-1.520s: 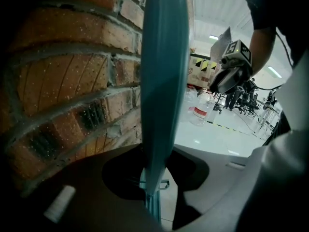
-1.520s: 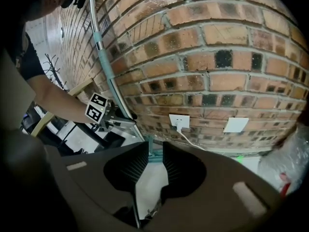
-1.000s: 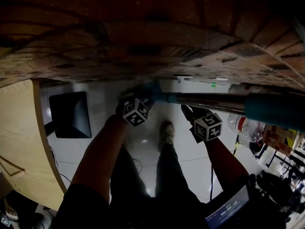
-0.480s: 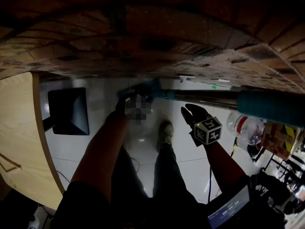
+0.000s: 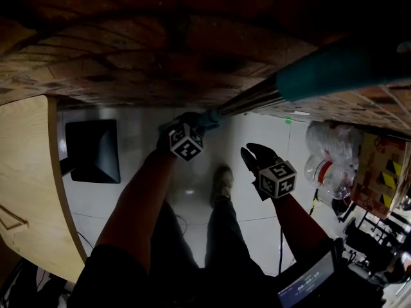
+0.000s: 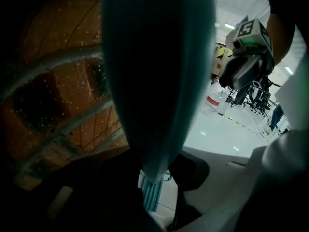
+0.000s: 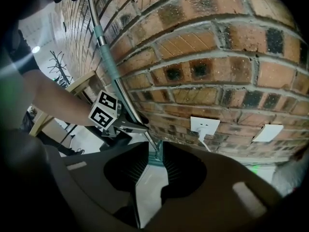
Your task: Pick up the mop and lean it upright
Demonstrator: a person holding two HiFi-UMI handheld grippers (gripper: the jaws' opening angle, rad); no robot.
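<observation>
The mop has a teal grip and a metal pole that slants up to the right against the brick wall. My left gripper is shut on the pole's lower teal part. In the left gripper view the teal shaft fills the middle and runs down between the jaws. Lower right of the pole, my right gripper stands apart from it, open with nothing between its fingers. The right gripper view shows that gripper facing the wall, with the pole leaning there.
A wooden tabletop is at the left, with a black square object on the pale floor beside it. Plastic bottles and a cardboard box stand at the right. Wall sockets sit low on the bricks.
The mop handle has swung from lying level across the view to slanting upward to the right. The right gripper has dropped slightly away from the pole.
</observation>
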